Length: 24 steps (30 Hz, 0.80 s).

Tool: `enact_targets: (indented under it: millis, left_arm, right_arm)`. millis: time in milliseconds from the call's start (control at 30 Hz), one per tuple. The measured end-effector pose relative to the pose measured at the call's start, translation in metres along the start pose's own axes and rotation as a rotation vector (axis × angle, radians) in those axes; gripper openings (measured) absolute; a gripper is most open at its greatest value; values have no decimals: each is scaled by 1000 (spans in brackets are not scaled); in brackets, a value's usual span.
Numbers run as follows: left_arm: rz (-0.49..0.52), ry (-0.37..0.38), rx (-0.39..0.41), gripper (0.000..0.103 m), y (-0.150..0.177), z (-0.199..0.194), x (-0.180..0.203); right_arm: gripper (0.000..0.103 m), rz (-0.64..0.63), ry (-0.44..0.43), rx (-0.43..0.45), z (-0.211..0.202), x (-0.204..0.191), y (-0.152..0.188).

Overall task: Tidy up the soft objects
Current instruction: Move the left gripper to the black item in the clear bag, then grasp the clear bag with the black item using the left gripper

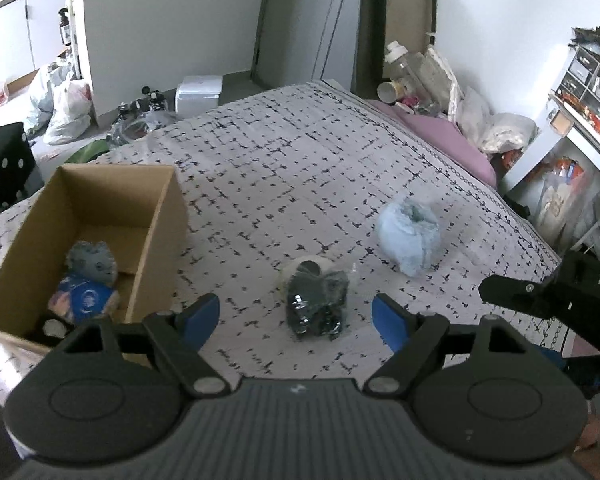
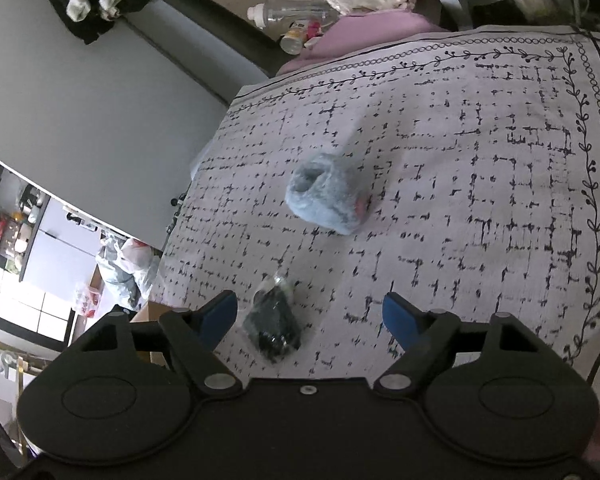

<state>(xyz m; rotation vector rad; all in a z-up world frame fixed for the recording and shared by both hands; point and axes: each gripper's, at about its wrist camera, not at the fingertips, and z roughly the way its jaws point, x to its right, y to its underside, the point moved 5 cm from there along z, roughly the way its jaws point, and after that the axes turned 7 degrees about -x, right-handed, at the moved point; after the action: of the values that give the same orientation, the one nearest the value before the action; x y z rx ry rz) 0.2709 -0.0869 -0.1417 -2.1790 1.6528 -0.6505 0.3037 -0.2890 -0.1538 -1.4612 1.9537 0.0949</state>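
Both claws spread, empty. Left claw [image 1: 296, 318] hangs over the dark bundle [image 1: 316, 306] on the bed [image 1: 300, 152]; right claw [image 2: 310, 316] is just right of the same bundle. Blue plush [image 1: 410, 236] lies farther right; box [image 1: 156, 224] at left holds one toy [image 1: 86, 284].

Risks: claws may collide over one bundle; its slick wrap could slip.
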Motion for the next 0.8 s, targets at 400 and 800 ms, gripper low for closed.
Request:
enact_targets:
  millis: [400, 800]
  left_arm:
    - [-45, -18, -47, 82, -7, 51, 13]
    - [-110, -24, -107, 82, -12, 102, 10]
  right_arm:
    - [79, 111, 12, -15, 21, 33, -44]
    - [76, 74, 27, -119, 74, 25, -57]
